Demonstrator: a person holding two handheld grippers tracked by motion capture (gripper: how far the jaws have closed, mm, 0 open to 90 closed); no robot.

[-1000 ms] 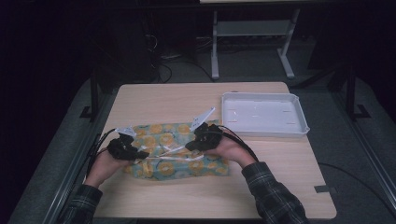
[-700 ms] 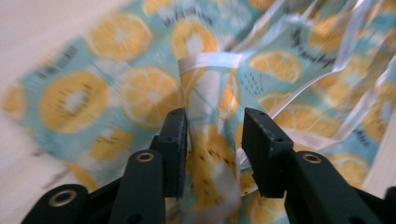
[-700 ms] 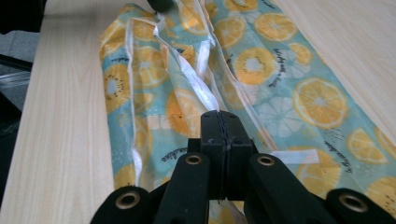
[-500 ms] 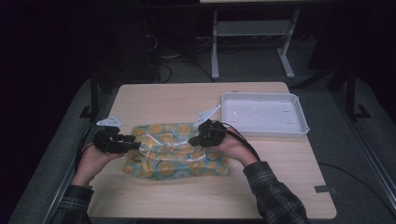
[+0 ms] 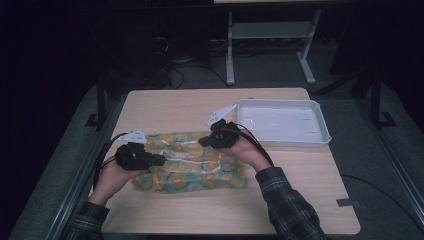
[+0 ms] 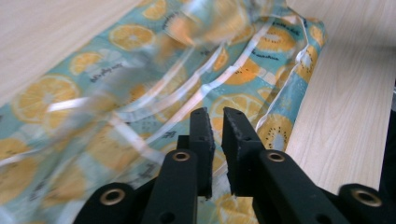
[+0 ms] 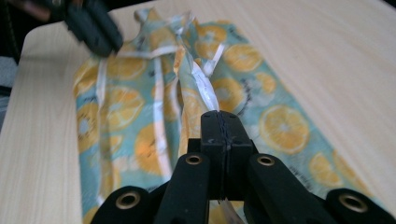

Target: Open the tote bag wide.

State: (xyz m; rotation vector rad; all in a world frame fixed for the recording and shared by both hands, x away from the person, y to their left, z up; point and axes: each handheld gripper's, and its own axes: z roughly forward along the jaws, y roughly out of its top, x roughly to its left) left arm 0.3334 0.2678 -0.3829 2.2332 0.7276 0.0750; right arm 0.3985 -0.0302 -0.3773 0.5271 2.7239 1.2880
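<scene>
High view, scene: a person sits at a light wooden table and holds one gripper in each hand over a fruit-print bag.
Bag: it lies flat in the near middle of the table, teal with orange slices and kiwi halves, under a shiny clear film with white stripes.
Writing: small dark script words stand between the fruits in the left gripper view, but they are too small and blurred to read; no brand can be told.
Left gripper: it is at the left end of the bag; its jaws have just been closing and now stand nearly together with a thin gap, seen in its own view; whether film is pinched between them cannot be told.
Right gripper: its jaws are pressed together on a raised fold of the bag at its upper edge, clear in the right gripper view.
Tray: white, at the far right of the table, just beside the right hand, apart from the bag.
Edges: the near long edge of the bag is well back from the near table edge; its left end is near the left table edge.
Open room: bare wood beyond the bag on the far side, and in front of the tray on the right.
</scene>
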